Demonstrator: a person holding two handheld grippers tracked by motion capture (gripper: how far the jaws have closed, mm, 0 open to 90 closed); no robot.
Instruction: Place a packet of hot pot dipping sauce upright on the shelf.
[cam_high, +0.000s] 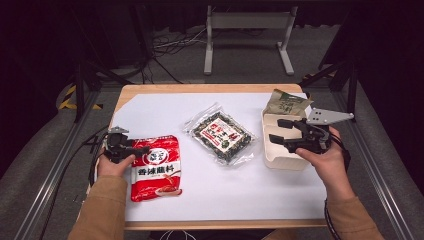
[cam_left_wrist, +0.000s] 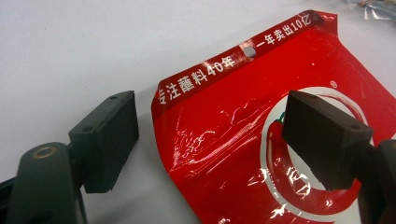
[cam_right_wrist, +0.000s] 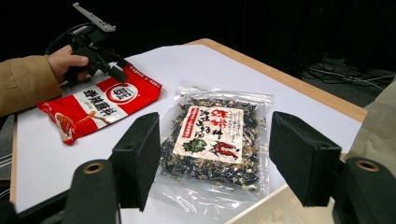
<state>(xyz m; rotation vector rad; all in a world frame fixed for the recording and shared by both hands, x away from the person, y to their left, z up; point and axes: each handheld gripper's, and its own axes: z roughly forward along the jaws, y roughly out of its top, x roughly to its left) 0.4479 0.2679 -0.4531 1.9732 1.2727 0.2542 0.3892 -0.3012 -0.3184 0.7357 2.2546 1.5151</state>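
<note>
Straddling the top corner of the red sauce packet (cam_left_wrist: 261, 140), the left gripper (cam_left_wrist: 210, 135) has its jaws apart, clear of the packet's film. The packet lies flat at the table's (cam_high: 280, 195) near left. The right gripper (cam_high: 282, 134) hovers wide open above the cream box (cam_high: 280, 160).

The red sauce packet (cam_left_wrist: 261, 140) is showing glossy, crinkled plastic film; the clear seaweed bag (cam_high: 221, 133) is gleaming too. White matt paper is covering the wooden table (cam_high: 200, 88). The jaws are looking matt black.

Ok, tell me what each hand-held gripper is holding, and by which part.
Nothing is held. The left hand-held gripper stands open astride the red packet's top corner; the right hand-held gripper is open and empty.
</note>
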